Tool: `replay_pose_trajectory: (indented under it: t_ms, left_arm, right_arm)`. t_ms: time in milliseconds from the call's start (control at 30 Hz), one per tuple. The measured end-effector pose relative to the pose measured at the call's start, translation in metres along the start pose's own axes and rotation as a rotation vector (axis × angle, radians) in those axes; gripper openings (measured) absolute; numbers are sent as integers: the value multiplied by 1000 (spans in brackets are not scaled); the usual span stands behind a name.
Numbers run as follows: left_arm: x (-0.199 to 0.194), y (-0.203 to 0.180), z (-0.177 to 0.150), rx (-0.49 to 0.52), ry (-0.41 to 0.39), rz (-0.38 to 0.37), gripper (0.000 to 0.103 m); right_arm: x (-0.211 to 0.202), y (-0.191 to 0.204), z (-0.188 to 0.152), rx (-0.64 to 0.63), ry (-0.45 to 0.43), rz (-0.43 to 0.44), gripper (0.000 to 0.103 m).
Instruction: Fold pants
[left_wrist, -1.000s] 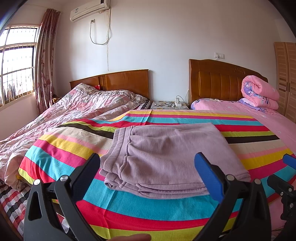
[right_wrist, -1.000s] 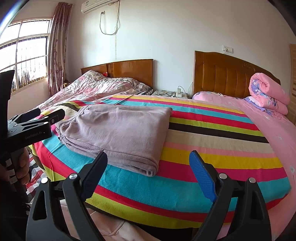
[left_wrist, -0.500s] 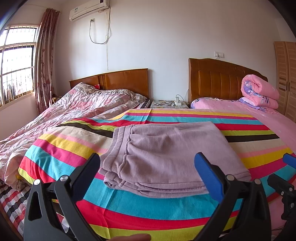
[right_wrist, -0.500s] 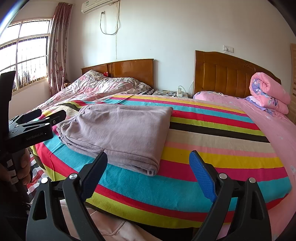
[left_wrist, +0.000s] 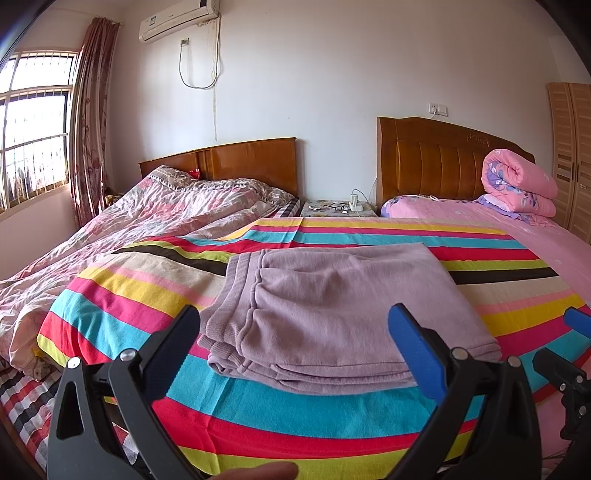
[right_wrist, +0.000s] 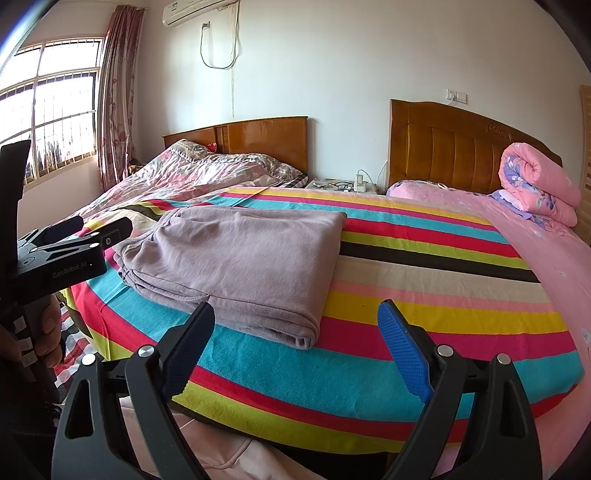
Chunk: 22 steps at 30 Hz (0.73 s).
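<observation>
Ahead of my left gripper (left_wrist: 295, 343) the pants (left_wrist: 332, 314) lie folded flat on the striped sheet (left_wrist: 295, 417); both jaws gape wide, empty — my right gripper (right_wrist: 295, 332) likewise, held back since nothing looks left to fold.

White plastered walls (left_wrist: 332, 74) carry a white air conditioner (left_wrist: 177, 20) above a barred, daylit window (left_wrist: 33, 122) with a floral maroon curtain (left_wrist: 88, 122). Two glossy brown wooden headboards (left_wrist: 436, 155) flank a small cluttered nightstand (left_wrist: 338, 208). A slatted pale wooden wardrobe (left_wrist: 572, 147) stands far right.
</observation>
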<state>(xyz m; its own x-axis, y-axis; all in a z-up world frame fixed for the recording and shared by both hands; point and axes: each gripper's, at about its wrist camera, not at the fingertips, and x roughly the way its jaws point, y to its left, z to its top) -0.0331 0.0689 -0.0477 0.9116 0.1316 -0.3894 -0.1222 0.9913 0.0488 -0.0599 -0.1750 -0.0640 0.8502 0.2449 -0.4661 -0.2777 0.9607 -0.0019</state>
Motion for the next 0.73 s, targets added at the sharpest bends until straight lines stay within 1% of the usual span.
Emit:
replay_pose_trajectory:
  t_ms: [333, 467, 733]
  left_arm:
    - [1, 0, 0, -4, 3, -7, 102]
    - [3, 1, -2, -14, 19, 1, 102]
    - [9, 1, -3, -14, 50, -19, 102]
  right_arm:
    - [0, 1, 0, 1, 1, 1, 87]
    - [0, 1, -1, 2, 3, 2, 87]
    - [0, 2, -4, 1, 4, 7, 87]
